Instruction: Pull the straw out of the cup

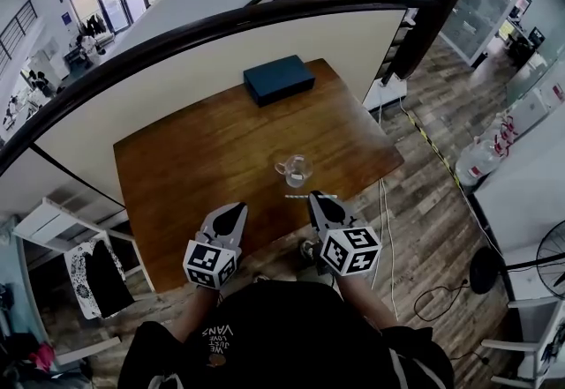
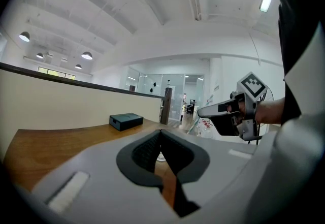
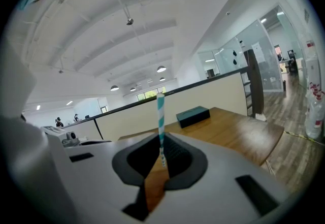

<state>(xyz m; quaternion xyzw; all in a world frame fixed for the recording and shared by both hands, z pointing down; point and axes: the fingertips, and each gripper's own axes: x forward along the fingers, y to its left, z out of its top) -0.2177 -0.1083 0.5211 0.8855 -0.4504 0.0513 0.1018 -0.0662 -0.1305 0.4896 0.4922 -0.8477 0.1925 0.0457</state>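
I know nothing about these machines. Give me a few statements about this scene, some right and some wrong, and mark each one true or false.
1. The right gripper holds the straw. True.
2. The straw stands in the cup. False: it is out of the cup, pinched between the right gripper's jaws.
3. The left gripper grips the cup. False: its jaws are shut on nothing, and the cup stands free on the table.
4. A dark box lies at the far side of the table. True.
5. The straw is plain red. False: it is striped teal and white.
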